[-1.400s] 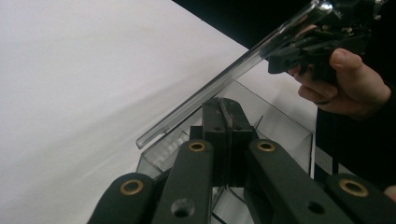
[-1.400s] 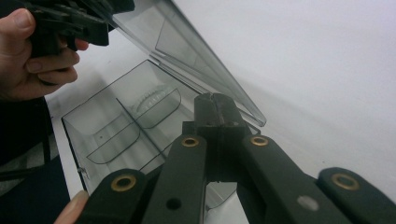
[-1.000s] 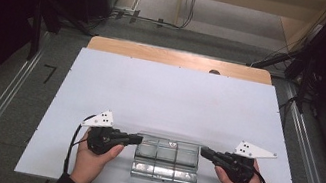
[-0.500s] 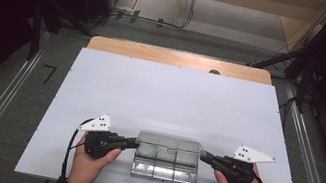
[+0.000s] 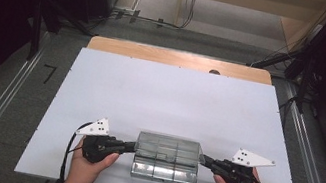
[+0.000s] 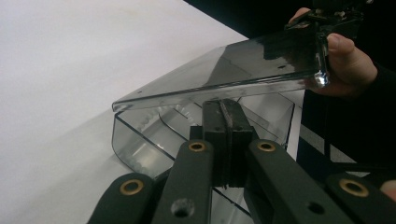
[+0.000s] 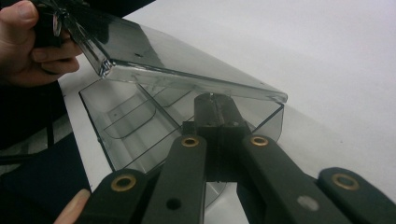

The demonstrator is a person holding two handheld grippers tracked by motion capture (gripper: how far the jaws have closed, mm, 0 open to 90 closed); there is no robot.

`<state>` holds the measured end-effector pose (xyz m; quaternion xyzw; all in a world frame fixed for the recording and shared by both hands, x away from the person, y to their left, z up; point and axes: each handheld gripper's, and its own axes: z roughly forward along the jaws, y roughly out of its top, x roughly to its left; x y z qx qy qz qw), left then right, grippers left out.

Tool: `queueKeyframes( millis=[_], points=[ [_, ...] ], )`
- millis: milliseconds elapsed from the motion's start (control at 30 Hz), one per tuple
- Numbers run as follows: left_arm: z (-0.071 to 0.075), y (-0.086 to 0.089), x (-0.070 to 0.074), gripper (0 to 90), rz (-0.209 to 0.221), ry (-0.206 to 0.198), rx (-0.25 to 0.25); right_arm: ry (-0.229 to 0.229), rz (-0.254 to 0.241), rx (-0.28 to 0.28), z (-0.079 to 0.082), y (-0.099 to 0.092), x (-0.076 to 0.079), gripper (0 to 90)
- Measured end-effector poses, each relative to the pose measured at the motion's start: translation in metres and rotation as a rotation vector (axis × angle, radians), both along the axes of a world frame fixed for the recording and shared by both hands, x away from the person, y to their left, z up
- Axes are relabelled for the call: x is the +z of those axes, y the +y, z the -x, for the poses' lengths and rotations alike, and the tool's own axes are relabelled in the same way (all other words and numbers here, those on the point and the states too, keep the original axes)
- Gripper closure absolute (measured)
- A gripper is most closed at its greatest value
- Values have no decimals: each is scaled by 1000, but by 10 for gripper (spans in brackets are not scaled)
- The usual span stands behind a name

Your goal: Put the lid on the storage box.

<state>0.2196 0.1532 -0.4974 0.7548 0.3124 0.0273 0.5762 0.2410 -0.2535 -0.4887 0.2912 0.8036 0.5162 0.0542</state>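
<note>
High view: the white table sheet [image 5: 170, 98] takes up most of what I see, and near its front edge, between my two hands, sits the clear plastic compartment box [image 5: 165, 165]. I've got it bracketed from both ends, probably so it can't slide while its hinged lid [image 6: 224, 74] comes up. The lid is tilted now, raised off the tray with a gap under it, empty compartments showing beneath. My left gripper [image 5: 133, 146] meets the box's left end, jaws pressed together with nothing between the pads, tips tucked just below the lid's edge as if levering it. My right gripper [image 5: 204, 161] mirrors that at the right end, jaws also fully together, nosing under the lid rather than pinching it
</note>
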Motion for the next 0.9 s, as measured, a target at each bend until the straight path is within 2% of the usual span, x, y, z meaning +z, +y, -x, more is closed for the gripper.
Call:
queueKeyframes(
  millis=[567, 900],
  points=[
    [5, 2, -8, 900, -30, 25, -23, -23, 65, 33, 4, 0, -6, 877],
    [2, 3, -13, 900, -43, 51, -46, -17, 77, 48, 2, -2, -10, 877]
  ],
)
